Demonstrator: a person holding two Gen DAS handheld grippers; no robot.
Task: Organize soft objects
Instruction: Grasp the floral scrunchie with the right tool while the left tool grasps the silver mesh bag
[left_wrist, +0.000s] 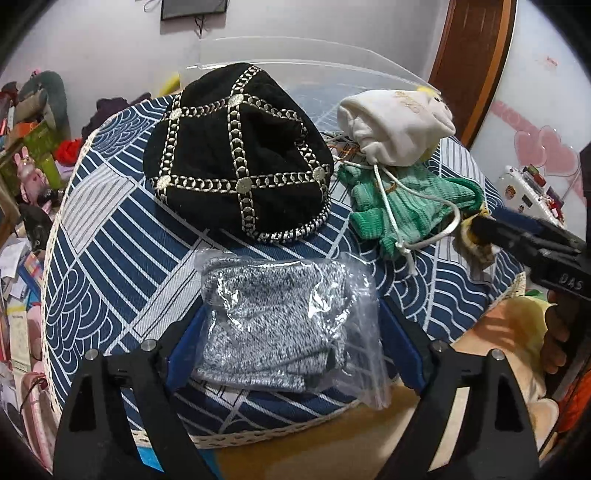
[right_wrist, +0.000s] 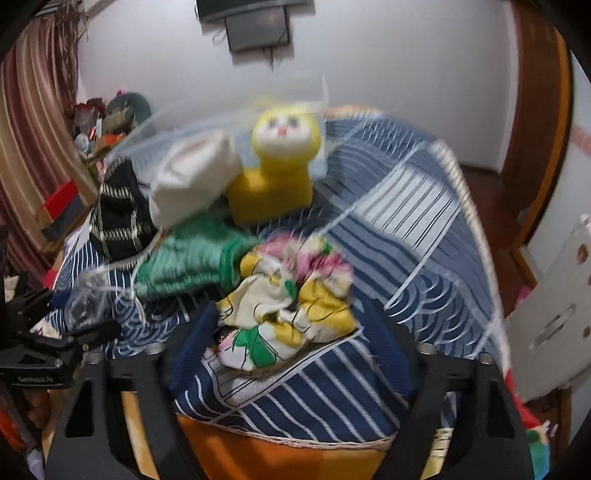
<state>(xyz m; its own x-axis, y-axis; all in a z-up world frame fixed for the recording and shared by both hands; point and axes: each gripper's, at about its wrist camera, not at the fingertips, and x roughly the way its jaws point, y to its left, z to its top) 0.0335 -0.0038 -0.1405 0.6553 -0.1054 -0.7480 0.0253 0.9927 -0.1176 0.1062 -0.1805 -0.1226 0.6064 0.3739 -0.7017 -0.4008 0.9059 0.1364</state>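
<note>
Two tools are reaching over a round counter (left_wrist: 110, 229) draped in a blue and white patterned cloth. My left tool (left_wrist: 291, 325) is standing released, its blue-padded fingers (left_wrist: 192, 332) spread on either side of a grey knit item in a clear plastic bag (left_wrist: 284, 325) near the counter's edge. Beyond it, a black cap with silver chain trim (left_wrist: 240, 155) is sitting, and to its right a white drawstring pouch (left_wrist: 395, 125) is resting on a green knit garment (left_wrist: 410, 206). My right tool (right_wrist: 291, 332) is also standing spread wide, framing a crumpled floral cloth in yellow, pink and green (right_wrist: 291, 299); this view is blurred, so I cannot tell whether the pads are touching it. Behind the cloth, a yellow cat-faced plush toy (right_wrist: 280, 166) is sitting upright beside the pouch, against a clear plastic box (left_wrist: 288, 81).
</note>
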